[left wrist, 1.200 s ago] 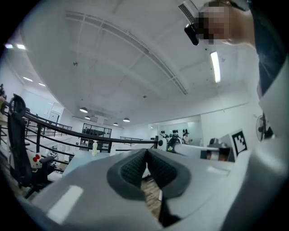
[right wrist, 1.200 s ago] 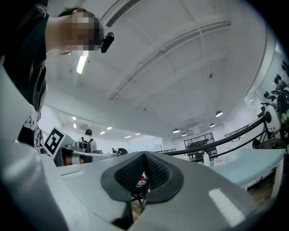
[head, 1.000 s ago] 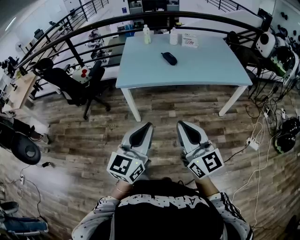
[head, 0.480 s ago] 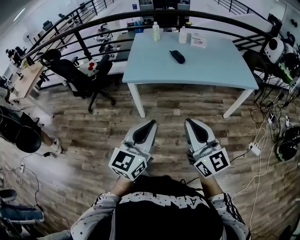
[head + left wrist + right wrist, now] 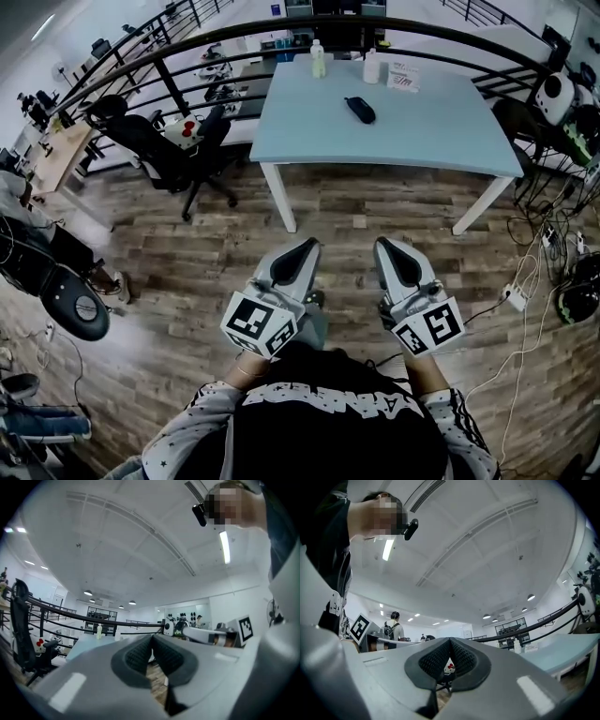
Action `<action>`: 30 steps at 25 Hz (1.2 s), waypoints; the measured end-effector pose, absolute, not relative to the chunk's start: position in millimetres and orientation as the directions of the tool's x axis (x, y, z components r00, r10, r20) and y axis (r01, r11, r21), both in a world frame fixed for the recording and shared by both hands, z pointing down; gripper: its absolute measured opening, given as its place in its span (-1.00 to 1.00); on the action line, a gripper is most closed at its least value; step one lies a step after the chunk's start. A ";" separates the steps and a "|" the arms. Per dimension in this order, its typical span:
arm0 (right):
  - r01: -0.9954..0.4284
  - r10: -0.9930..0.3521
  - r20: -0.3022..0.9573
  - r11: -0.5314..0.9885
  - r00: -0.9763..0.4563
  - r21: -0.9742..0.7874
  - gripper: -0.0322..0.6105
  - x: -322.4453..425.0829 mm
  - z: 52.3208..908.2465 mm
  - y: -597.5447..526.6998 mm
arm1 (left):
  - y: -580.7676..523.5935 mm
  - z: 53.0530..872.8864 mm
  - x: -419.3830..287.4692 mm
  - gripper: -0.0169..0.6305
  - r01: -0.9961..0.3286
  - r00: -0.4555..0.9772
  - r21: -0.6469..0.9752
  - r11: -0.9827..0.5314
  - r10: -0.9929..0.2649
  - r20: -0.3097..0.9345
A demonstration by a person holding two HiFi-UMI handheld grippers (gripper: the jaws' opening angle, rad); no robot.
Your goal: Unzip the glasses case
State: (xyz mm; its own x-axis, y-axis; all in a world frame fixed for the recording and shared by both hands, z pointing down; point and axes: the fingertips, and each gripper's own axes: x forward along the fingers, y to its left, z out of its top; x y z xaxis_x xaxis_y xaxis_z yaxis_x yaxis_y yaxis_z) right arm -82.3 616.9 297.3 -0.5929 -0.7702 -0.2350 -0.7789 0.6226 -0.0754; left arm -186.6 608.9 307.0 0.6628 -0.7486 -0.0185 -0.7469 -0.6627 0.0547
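A dark glasses case (image 5: 360, 110) lies on the pale blue table (image 5: 309, 127), far ahead of me in the head view. My left gripper (image 5: 309, 244) and right gripper (image 5: 385, 245) hang side by side over the wood floor, well short of the table. Both point towards it, each with jaws shut and nothing between them. In the left gripper view the left gripper (image 5: 152, 636) has its pads pressed together, with the table (image 5: 89, 644) beyond. The right gripper (image 5: 450, 641) looks the same in the right gripper view. The case is not visible in either gripper view.
Two bottles (image 5: 318, 60) and a small box (image 5: 404, 78) stand at the table's far edge. A black office chair (image 5: 159, 150) stands left of the table, by a curved railing (image 5: 141, 66). Cables and a power strip (image 5: 512, 296) lie on the floor at right.
The head view has shifted slightly, so the table and both grippers sit a little further right and lower in frame. Both grippers keep their pose and stay shut.
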 end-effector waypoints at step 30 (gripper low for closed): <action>-0.852 -0.851 -0.081 0.522 -0.518 -0.039 -0.90 -50.0 321.1 437.0 | 407.2 334.6 -140.6 -0.95 -0.624 0.773 0.155 -0.766 -0.634 -0.018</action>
